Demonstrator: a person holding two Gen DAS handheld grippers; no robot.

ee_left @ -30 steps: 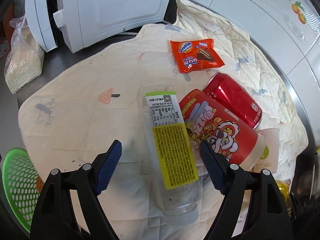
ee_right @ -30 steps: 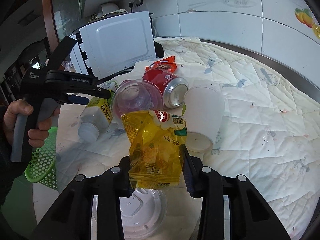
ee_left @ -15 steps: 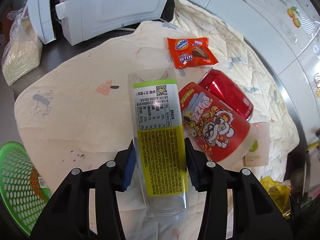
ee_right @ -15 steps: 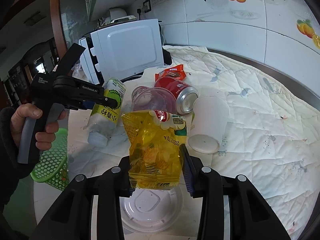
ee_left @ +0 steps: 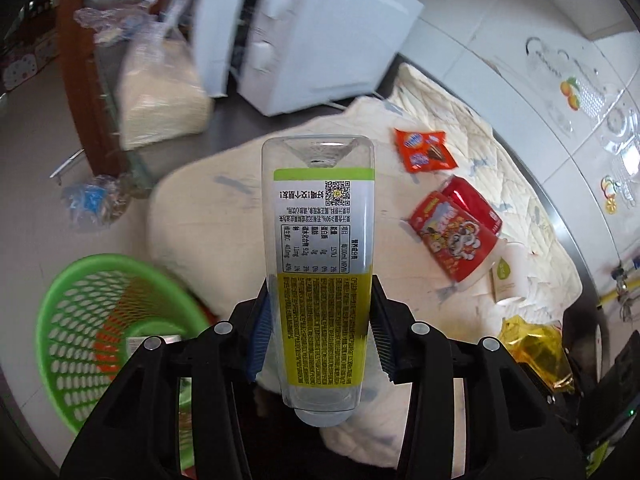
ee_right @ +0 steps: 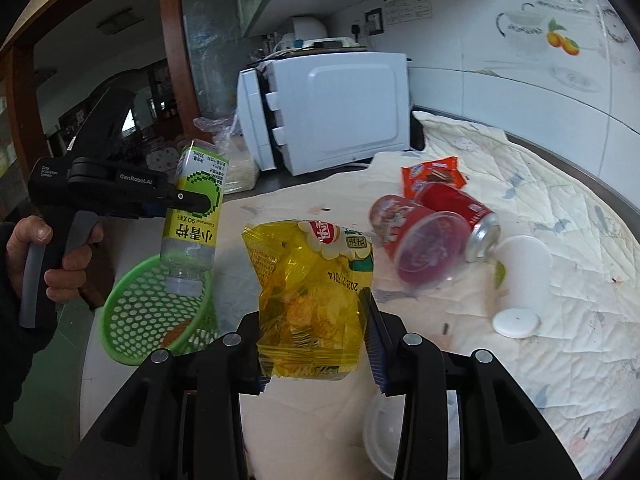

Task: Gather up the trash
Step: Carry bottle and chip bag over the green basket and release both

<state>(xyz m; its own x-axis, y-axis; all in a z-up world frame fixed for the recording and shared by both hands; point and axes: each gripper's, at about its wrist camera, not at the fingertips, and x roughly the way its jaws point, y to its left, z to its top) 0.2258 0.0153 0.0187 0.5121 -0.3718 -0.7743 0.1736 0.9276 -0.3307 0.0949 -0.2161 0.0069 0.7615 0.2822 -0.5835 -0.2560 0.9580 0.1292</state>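
The left hand-held gripper (ee_left: 320, 332) is squeezed tight on an empty plastic bottle (ee_left: 318, 264). Its two blue pads press the sides of the yellow label, so the bottle cannot slip. In the right wrist view the bottle (ee_right: 192, 216) hangs with its cap end pointing down, up in the air above the green basket (ee_right: 156, 312). That looks like the spot to drop it, since the basket is where the trash goes. There is already some trash inside the basket.

The right hand-held gripper (ee_right: 316, 344) is pinched shut on a yellow chip bag (ee_right: 314, 300). It holds the bag near the bottom edge, so the bag stands up between the pads. The bag is lifted off the tabletop (ee_right: 560, 360), probably waiting for its turn at the basket.

More trash is lying on the tabletop cloth: a red can (ee_right: 460, 212), a red snack cup (ee_right: 416, 244), an orange wrapper (ee_right: 432, 172) and a white cup (ee_right: 520, 272)
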